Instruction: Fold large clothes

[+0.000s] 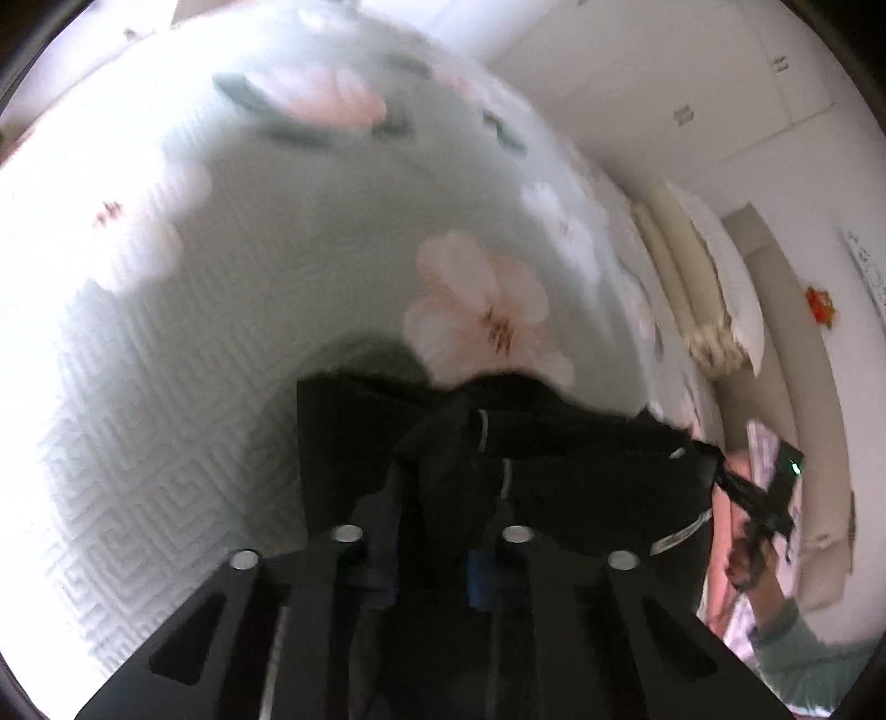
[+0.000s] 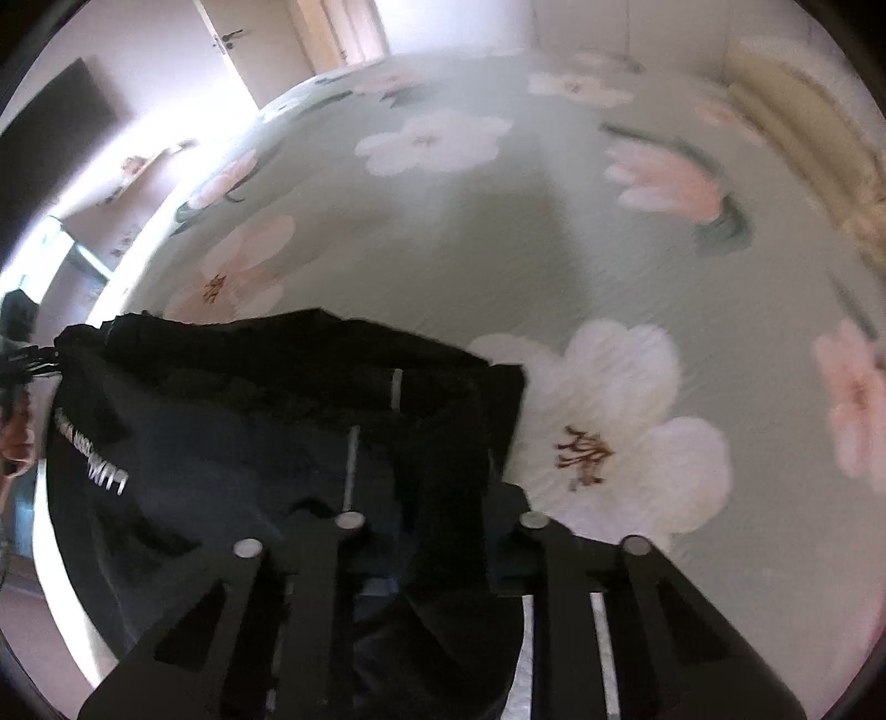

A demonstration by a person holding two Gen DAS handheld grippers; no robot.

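Observation:
A black garment (image 1: 581,459) with white lettering and thin pale stripes lies bunched on a bed. In the left wrist view my left gripper (image 1: 432,559) is shut on a fold of it, dark cloth filling the gap between the blue-padded fingers. At the right of that view my right gripper (image 1: 720,471), held by a hand with a green sleeve (image 1: 797,653), pinches the garment's far edge. In the right wrist view the black garment (image 2: 221,432) spreads to the left, and my right gripper (image 2: 437,559) is shut on a bunch of it. My left gripper (image 2: 33,365) shows at the left edge, at the garment's corner.
The bed's pale green sheet (image 1: 277,277) with big pink and white flowers (image 2: 609,399) stretches far beyond the garment. Cream bedding (image 1: 681,266) is stacked at the bed's far side. White cupboards (image 1: 720,83), a door (image 2: 232,50) and a dark wall panel (image 2: 50,127) surround the bed.

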